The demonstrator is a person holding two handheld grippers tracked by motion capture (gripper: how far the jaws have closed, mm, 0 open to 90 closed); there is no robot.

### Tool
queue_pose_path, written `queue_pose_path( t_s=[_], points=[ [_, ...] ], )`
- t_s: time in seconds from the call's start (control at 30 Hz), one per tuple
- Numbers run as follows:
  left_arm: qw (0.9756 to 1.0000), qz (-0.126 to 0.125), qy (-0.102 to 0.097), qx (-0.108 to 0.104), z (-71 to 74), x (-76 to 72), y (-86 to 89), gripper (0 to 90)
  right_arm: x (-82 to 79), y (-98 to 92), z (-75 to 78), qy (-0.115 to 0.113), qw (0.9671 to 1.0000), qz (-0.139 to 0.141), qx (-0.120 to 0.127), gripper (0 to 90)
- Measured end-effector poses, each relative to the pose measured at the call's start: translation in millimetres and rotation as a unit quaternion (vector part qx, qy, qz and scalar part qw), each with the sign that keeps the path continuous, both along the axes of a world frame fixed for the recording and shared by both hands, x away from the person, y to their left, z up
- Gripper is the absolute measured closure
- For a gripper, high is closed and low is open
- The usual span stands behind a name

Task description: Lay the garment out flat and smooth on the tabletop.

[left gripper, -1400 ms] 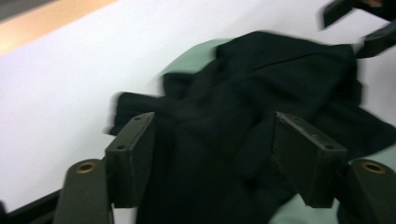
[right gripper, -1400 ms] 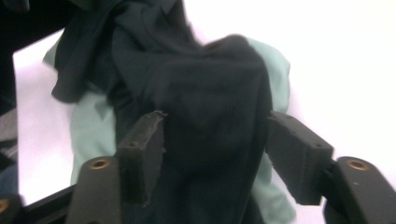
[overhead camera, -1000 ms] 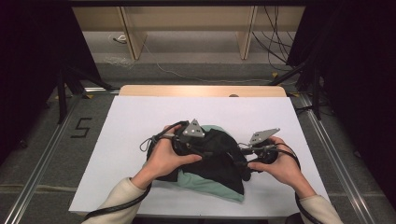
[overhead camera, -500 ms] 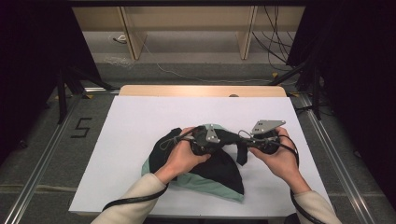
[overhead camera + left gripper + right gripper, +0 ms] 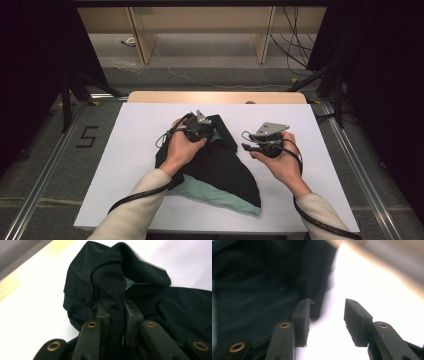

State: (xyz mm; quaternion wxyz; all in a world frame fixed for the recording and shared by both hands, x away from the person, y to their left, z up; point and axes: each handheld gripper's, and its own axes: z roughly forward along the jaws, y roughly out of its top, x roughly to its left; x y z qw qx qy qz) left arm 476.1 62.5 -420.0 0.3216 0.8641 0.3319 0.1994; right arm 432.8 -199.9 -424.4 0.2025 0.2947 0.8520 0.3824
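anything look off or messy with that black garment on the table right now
The black garment lies crumpled and lopsided on the white table, its pale green lining exposed along the near edge. The left gripper pinches a bunched fold of it; the right gripper stands open beside it, holding nothing. No damage shows.

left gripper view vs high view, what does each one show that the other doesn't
Left gripper view: the left gripper pinches a raised fold of the black garment between its pads, after closing its jaws.

High view: the right gripper is open beside the garment, with nothing between its jaws, and a mint-green lining shows along the garment's near edge.

Both: the black garment lies on the white table.
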Motion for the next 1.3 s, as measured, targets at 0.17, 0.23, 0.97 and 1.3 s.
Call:
queue_pose_path(
  t_s=[0.17, 0.23, 0.97, 1.3],
  points=[
    [1.0000, 0.003, 0.002, -0.006, -0.4, 1.0, -0.8, 76.4, 5.1, 12.7, -37.5, 0.127, 0.9914, 0.010, 0.028, 51.8],
    [1.0000, 0.002, 0.002, -0.007, -0.4, 0.9, -1.3, 76.3, 5.4, 16.5, -41.8, 0.139, 0.9899, 0.014, 0.025, 52.1],
    [0.9975, -0.048, -0.003, -0.051, 12.6, -14.9, -26.9, 69.7, -77.0, 1.6, -16.0, 0.233, 0.9587, 0.119, -0.111, 89.3],
    [0.9972, -0.055, -0.024, -0.044, 16.8, -16.6, -32.6, 62.3, -94.4, 8.2, -15.0, 0.276, 0.9293, 0.191, -0.155, 89.1]
  ],
)
